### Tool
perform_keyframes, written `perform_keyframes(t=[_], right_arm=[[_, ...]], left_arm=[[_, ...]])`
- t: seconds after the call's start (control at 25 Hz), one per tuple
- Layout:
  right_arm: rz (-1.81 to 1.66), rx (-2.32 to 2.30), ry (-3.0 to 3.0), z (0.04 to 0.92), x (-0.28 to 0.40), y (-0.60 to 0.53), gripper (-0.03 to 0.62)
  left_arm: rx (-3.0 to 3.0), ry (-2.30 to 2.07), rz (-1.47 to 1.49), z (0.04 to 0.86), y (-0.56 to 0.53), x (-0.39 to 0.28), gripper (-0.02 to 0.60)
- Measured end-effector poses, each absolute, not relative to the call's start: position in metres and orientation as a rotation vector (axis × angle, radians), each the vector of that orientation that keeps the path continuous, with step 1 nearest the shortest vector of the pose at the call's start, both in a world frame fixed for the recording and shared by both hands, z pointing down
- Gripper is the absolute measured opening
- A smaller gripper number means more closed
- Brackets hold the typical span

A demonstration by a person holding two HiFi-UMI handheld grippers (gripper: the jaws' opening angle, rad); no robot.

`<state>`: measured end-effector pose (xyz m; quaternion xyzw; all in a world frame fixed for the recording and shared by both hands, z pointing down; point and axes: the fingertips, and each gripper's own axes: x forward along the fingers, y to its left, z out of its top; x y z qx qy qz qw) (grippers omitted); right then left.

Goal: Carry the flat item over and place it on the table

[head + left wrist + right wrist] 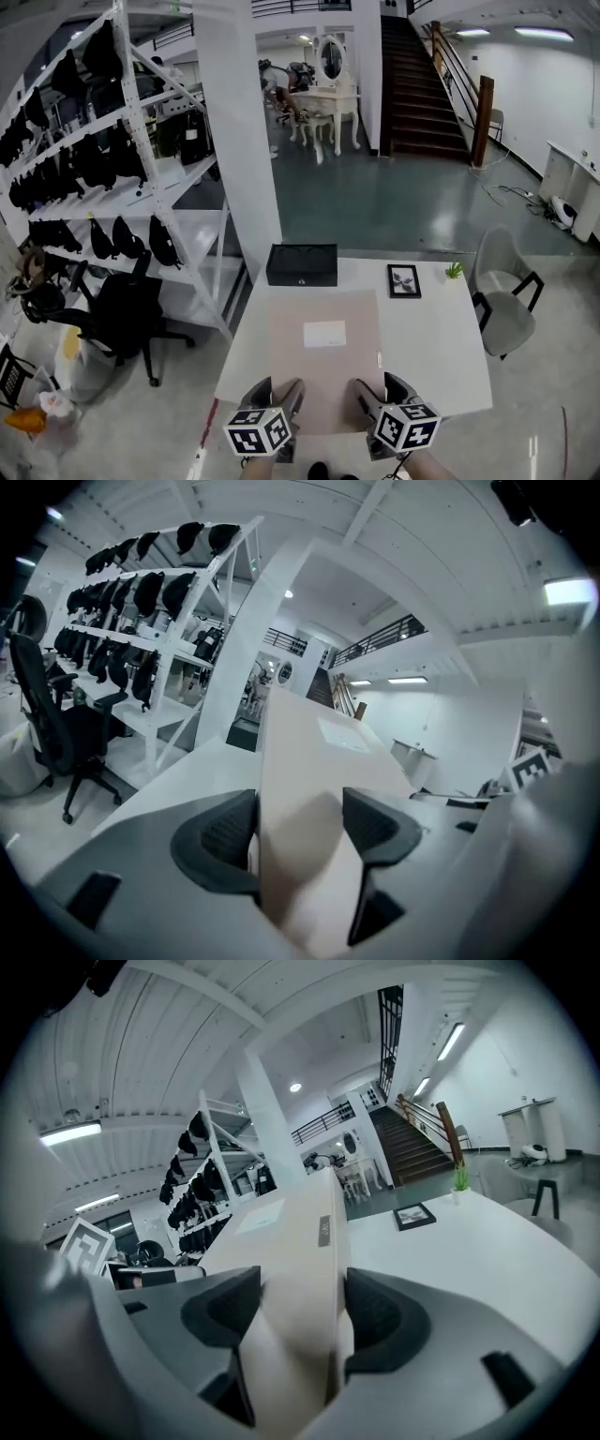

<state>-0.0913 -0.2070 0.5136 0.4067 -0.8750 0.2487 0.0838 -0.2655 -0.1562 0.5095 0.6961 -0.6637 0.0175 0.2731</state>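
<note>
Nearest the person, the left gripper (277, 394) and the right gripper (378, 392) sit side by side at the table's near edge, each with its marker cube toward the camera. Each gripper's own view shows its two dark jaws pressed against either side of the flat item (323, 366), the left at the near left corner and the right at the near right corner. The flat item is a pale beige panel with a white label (324, 334) near its middle and a small dark tab (324, 1230) on its right edge. It stretches away from the grippers over the middle of the white table (441, 347); whether its underside touches the tabletop cannot be told. Just beyond its far edge a black box (302, 264) sits at the back of the table. To the right of that are a small framed picture (404, 280) and, nearer the far right corner, a little green plant (455, 270). A grey chair (502, 295) stands beside the table's right end and a black office chair (122, 314) to its left. Behind that chair, a white shelving rack (141, 122) is hung with black bags. A white pillar (234, 122) rises just behind the table. Past it lies a glossy dark green floor (375, 206), then a white dressing table (328, 94) with an oval mirror, and a dark staircase (422, 84) climbing on the right.
</note>
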Motion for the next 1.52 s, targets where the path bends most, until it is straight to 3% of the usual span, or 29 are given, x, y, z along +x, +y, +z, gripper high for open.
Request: perform_keyframes(t=[0.6,1.52], right_arm=[[0.797,1.499,-2.463,0.533,-0.058,-0.226,0.284],[0.902,1.445,-2.357,0.592,-0.047,-0.307,0.282]], left_arm=[[2.024,-1.552,0.133,0.530,-0.213,-0.239,0.290],[1.900,-1.525,0.235,0.586,-0.290,-0.228,0.290]])
